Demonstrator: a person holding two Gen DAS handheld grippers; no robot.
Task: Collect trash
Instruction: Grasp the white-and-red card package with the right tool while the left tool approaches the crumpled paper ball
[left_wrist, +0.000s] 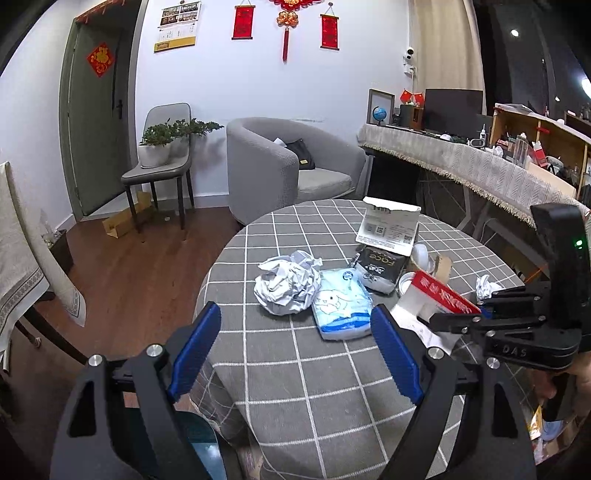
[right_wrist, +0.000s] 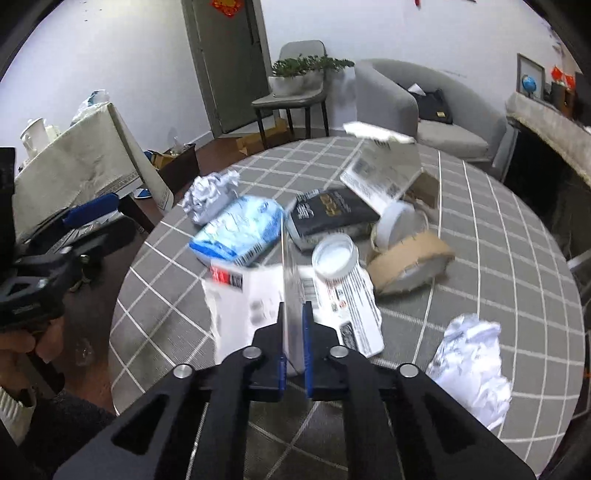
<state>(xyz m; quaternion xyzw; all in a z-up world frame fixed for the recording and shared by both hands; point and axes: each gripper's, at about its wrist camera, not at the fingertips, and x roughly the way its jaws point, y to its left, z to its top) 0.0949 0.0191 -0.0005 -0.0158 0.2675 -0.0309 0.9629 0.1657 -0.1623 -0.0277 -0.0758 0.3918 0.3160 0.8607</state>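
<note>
Trash lies on a round table under a grey checked cloth (left_wrist: 295, 387): a crumpled paper ball (left_wrist: 286, 284), a blue tissue pack (left_wrist: 341, 306), a black pack (left_wrist: 380, 267), a torn white carton (left_wrist: 389, 229) and a second paper ball (right_wrist: 472, 358). A jar lid (right_wrist: 335, 254) and a tape roll (right_wrist: 410, 264) lie there too. My right gripper (right_wrist: 294, 306) is shut on an upright flap of a flattened white box with a red label (right_wrist: 243, 302). My left gripper (left_wrist: 295, 310) is open above the table's near edge, just short of the ball and the tissue pack, holding nothing.
A grey armchair (left_wrist: 280, 166) and a chair bearing a potted plant (left_wrist: 159, 162) stand behind the table. A long cluttered desk (left_wrist: 461, 162) runs along the right. A cloth-covered table (right_wrist: 74, 166) stands at the left, over wooden floor.
</note>
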